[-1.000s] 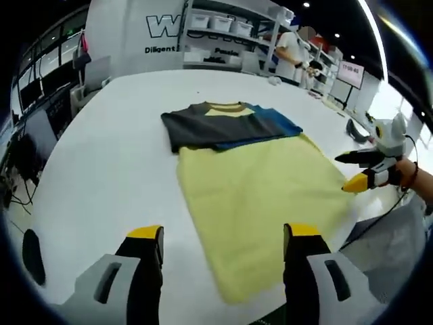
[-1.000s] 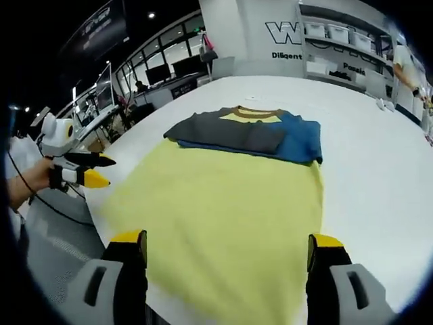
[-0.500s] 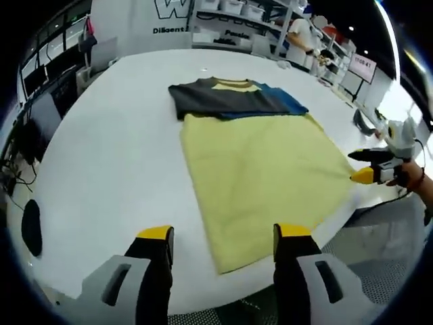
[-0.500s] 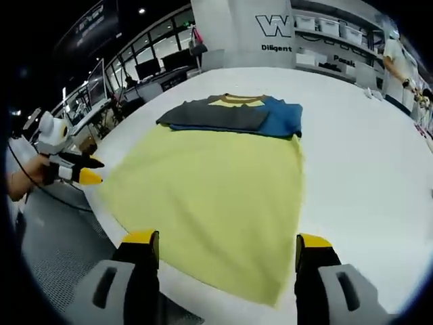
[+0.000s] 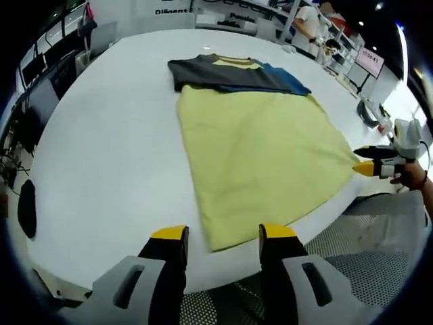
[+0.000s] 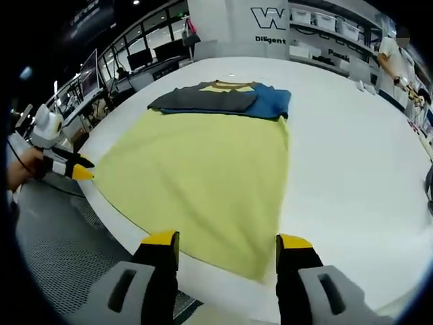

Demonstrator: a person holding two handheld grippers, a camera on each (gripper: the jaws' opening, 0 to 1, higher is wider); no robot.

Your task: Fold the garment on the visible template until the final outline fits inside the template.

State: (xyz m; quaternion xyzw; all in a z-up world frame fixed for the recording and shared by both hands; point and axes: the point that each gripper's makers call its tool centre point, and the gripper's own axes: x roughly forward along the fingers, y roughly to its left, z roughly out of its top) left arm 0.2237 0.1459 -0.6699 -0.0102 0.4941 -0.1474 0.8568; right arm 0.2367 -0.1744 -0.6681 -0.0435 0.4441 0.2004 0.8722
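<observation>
Fingers (image 5: 169, 238) apart; yellow shirt (image 5: 260, 145) lies flat, sleeves folded in.

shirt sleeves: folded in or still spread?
Folded in. The grey and blue sleeves lie across the shirt's chest under the collar; the yellow body below lies spread flat on the table.

1. A broad white bench (image 5: 101, 149) carries the work.
2. Beyond its far edge stands a white wall with large dark lettering (image 6: 269, 17).
3. Just beside the lettering, white shelves hold pale bins (image 6: 328, 30).
4. Desks with dark monitors (image 6: 145, 57) line the side of the room.
5. A person in a white top (image 5: 312, 19) stands near the shelving.
6. Grey perforated flooring (image 5: 379, 244) lies below the bench edge.
</observation>
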